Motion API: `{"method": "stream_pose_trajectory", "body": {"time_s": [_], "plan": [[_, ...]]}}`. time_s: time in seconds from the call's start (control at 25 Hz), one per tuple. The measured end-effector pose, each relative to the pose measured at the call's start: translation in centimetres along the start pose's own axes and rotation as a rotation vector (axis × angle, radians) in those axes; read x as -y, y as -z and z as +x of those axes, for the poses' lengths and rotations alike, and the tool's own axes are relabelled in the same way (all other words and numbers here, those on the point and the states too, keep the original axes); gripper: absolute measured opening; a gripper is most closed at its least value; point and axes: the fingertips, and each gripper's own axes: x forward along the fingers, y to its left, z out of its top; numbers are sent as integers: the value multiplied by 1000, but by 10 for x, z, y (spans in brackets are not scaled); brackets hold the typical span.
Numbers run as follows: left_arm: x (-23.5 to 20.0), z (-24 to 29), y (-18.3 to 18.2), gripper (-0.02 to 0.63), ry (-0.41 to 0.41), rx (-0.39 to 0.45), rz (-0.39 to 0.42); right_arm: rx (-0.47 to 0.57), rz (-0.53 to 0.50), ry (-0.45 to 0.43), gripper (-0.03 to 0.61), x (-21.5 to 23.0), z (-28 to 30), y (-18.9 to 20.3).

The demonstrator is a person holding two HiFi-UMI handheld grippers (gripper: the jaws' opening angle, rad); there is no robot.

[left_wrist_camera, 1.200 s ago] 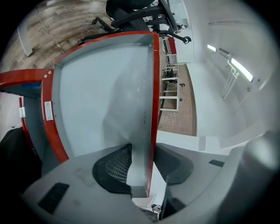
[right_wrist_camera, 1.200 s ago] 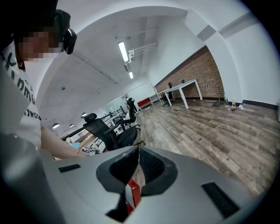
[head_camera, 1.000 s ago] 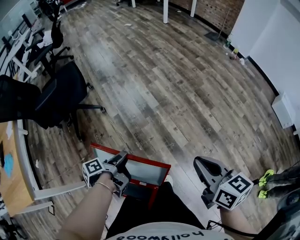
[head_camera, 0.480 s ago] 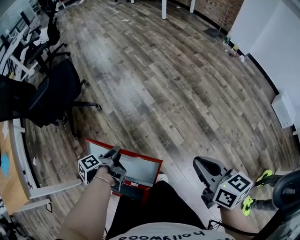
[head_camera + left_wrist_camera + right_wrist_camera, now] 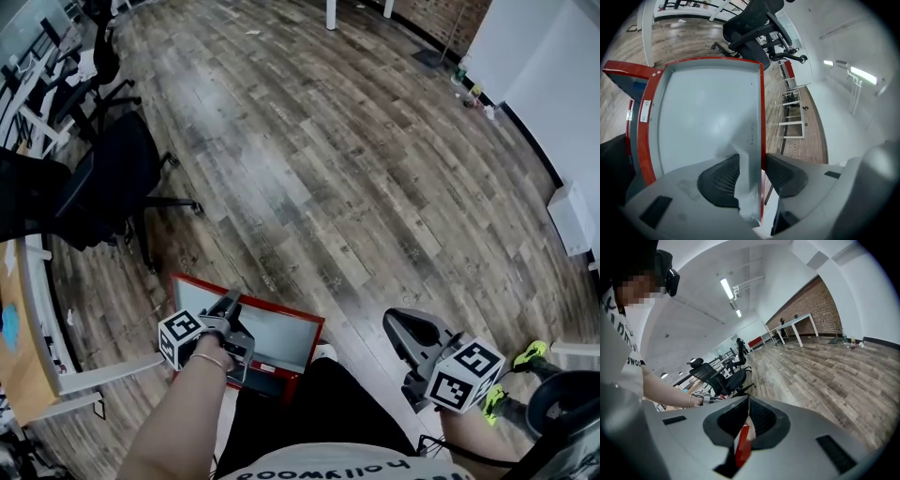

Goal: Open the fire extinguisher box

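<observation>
Wood-plank office floor (image 5: 356, 187). 1 red fire extinguisher box (image 5: 270, 382) at the person's feet, door (image 5: 281, 337) open. 2 grippers: left gripper (image 5: 228, 302) clamped on the door's edge; right gripper (image 5: 398, 321) clenched, empty, well apart to the right.

Worn grey-brown plank floor (image 5: 328, 169) all over. Black office chair (image 5: 103, 183) at 9 o'clock, wooden desk (image 5: 23, 375) at 8, white table legs (image 5: 331, 14) at 12, brick wall (image 5: 441, 11) at 1, white wall (image 5: 553, 84) at 2. Strip lights (image 5: 725, 288) overhead.
</observation>
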Motion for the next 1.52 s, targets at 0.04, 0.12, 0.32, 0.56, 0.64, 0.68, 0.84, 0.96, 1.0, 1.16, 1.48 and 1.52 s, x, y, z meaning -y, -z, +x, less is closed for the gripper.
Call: {"method": "stream_pose_trajectory", "body": {"time_s": [0.04, 0.12, 0.32, 0.56, 0.64, 0.68, 0.84, 0.96, 1.0, 1.16, 1.48, 1.52], "plan": [[0, 1, 0, 161, 10, 5, 5, -3, 0, -3, 11, 0, 1, 0], [0, 1, 1, 161, 34, 8, 20, -8, -1, -7, 11, 1, 4, 1], [0, -3, 1, 161, 88, -5, 35, -17, -1, -15, 11, -3, 8, 3], [5, -14, 3, 161, 99, -50, 84, -20, -14, -22, 11, -12, 10, 3], [6, -19, 4, 161, 108, -62, 87, -24, -20, -22, 11, -16, 10, 4], [7, -21, 4, 161, 115, -68, 83, -24, -22, -20, 11, -19, 11, 4], [10, -34, 1, 161, 129, -101, 77, -8, -32, -24, 11, -44, 17, -1], [12, -47, -3, 161, 152, -123, 91, -6, -58, -34, 11, -67, 22, 2], [14, -53, -3, 161, 169, -134, 97, -4, -64, -34, 11, -75, 22, 3], [40, -78, -6, 160, 290, -193, 178, 12, -86, -30, 11, -108, 24, 6], [109, -155, -16, 77, 484, -221, 634, 58, -152, 3, 11, -187, 25, 14], [118, -168, -16, 41, 503, -209, 706, 65, -157, 10, 11, -196, 25, 15]]}}
